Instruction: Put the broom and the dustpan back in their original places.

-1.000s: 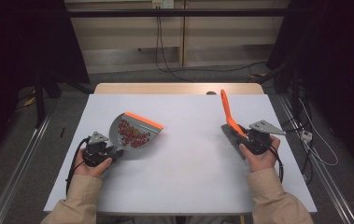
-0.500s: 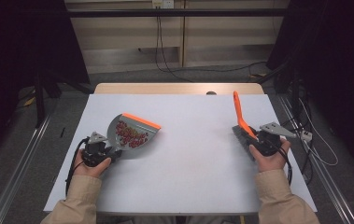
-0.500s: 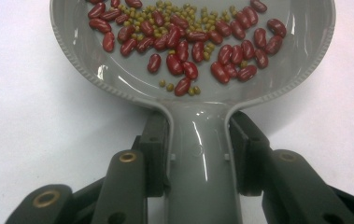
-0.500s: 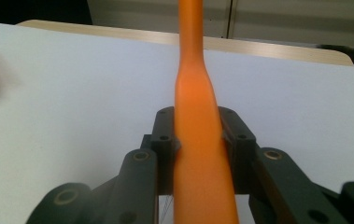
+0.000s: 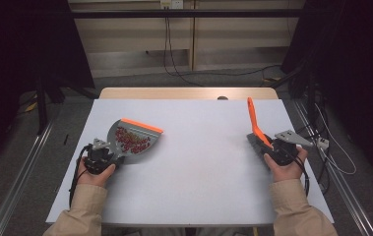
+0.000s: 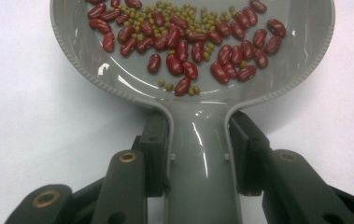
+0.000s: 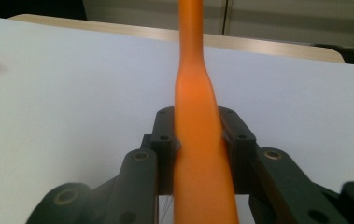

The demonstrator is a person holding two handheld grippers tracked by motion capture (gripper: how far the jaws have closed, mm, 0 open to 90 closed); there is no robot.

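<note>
Left gripper point(image 5: 106, 156) sits near the table's point(image 5: 199, 187) front-left edge, about 8 o'clock from table centre, in the person's left hand point(image 5: 93, 173). In the left gripper view its jaws are clamped on the grey handle of the dustpan point(image 6: 198, 93), one pad on each side of the neck. The pan runs from the gripper toward 1 o'clock in the high view, flat on the table, with its orange lip point(image 5: 142, 125) at the far end. In the pan lie red beans point(image 6: 188, 46) and small green beans point(image 6: 198, 18) mixed, spread across the bowl, most toward the far side.

Right gripper point(image 5: 267, 146) is near the right edge, about 3 o'clock from centre, in the right hand point(image 5: 285, 166). Its jaws are closed on the orange brush point(image 7: 198, 140), gripping the wider lower part of the handle from both sides. The handle rises from the gripper toward 11 o'clock in the high view, tilted up off the table, tip point(image 5: 249, 102) well above the surface. The dark brush head point(image 5: 255, 143) is just beside the gripper, low at the table; I can't tell whether the bristles touch.

Pan and brush are well apart, with bare white tabletop between them. Beyond the white top, a wooden strip point(image 5: 189, 93) at 12 o'clock, then cables point(image 5: 174, 69) on the floor.
</note>
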